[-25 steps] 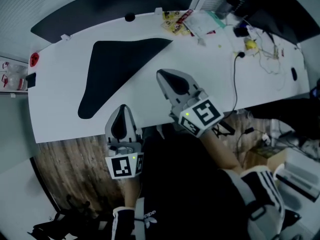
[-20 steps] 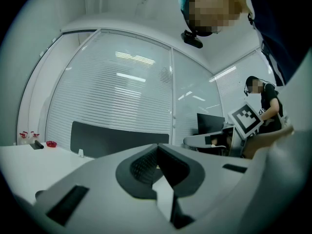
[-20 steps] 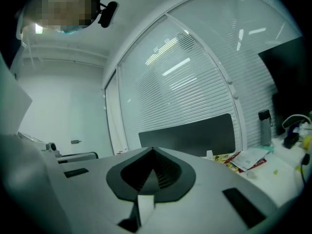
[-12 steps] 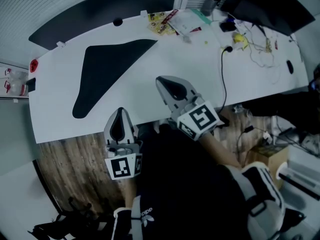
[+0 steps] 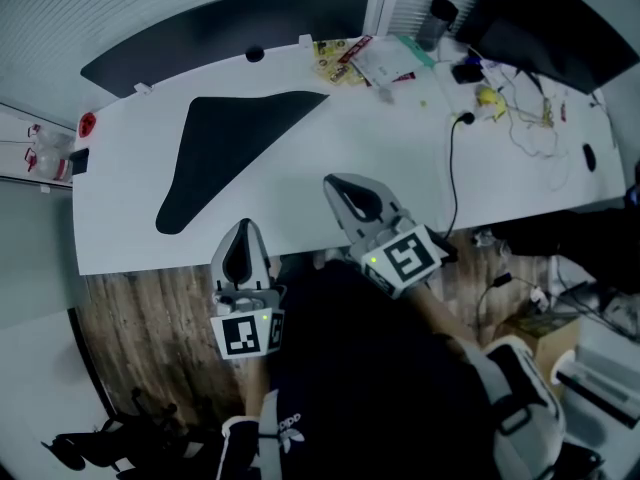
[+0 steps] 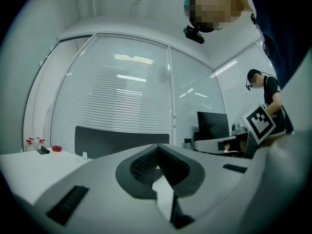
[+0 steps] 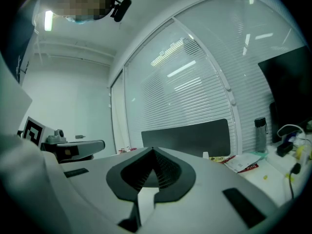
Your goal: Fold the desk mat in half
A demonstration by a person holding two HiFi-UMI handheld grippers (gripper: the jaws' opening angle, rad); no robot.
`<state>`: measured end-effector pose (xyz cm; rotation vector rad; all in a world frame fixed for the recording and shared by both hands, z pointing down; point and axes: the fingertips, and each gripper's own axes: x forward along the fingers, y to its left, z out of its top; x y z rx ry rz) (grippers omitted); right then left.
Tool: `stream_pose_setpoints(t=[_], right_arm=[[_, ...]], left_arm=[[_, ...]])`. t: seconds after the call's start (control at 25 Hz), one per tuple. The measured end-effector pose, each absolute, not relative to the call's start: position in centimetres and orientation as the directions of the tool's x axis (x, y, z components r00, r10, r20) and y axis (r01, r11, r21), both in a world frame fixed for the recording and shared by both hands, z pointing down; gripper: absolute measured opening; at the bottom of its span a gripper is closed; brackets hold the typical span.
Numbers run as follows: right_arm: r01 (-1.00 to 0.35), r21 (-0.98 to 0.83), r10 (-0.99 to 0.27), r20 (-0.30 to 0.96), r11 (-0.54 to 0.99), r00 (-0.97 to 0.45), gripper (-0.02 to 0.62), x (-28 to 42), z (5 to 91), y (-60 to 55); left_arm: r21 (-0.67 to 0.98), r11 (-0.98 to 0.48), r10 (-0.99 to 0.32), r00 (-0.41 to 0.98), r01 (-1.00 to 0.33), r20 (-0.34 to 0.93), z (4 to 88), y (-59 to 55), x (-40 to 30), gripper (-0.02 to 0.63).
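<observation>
Left gripper [image 5: 243, 228], right gripper [image 5: 333, 181]: seemingly closed

Head view looks steeply down over the near edge of the long white desk [image 5: 380, 138]. Both gripper views face level across it from close by, sharing its dark rectangular back panel [image 5: 230, 18].

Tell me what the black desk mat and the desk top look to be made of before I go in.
Desk mat: a thin, matte black sheet, possibly rubber or a felt-like fabric. It lies flat and shows no glare, but the texture is too small to tell. Desk top: a hard, smooth white panel, probably laminate, with an even surface and a thin, straight front edge.
</observation>
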<state>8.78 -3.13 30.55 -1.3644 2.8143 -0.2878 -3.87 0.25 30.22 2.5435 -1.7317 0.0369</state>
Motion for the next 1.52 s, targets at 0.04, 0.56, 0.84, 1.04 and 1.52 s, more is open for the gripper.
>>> stream_pose_setpoints(t=[0.04, 0.56, 0.84, 1.04, 1.52], right_arm=[[-0.776, -0.164, -0.776, 0.079, 0.609, -0.626, 0.002, 8.8, 30.6, -3.0], [-0.779, -0.171, -0.773, 0.116, 0.603, -0.624, 0.002, 9.4, 32.1, -2.1], [-0.774, -0.146, -0.763, 0.134, 0.616, -0.632, 0.002, 8.5, 32.6, -2.1], [-0.771, -0.157, -0.761, 0.128, 0.617, -0.636, 0.002, 8.0, 32.4, -1.9], [-0.771, -0.142, -0.756, 0.152, 0.621, -0.637, 0.002, 7.0, 33.0, -1.5]], left_arm=[[0.042, -0.366, -0.929, 0.368, -0.930, 0.050, 30.2, 0.3, -3.9, 0.002], [0.057, -0.306, -0.952, 0.307, -0.950, 0.003, 29.4, 0.8, -6.2, 0.002], [0.052, -0.256, -0.964, 0.259, -0.965, 0.054, 30.8, 1.7, -7.7, 0.002], [0.068, -0.229, -0.970, 0.234, -0.971, 0.073, 31.3, 1.9, -8.7, 0.002], [0.085, -0.240, -0.968, 0.245, -0.967, 0.054, 31.4, 2.0, -9.7, 0.002]])
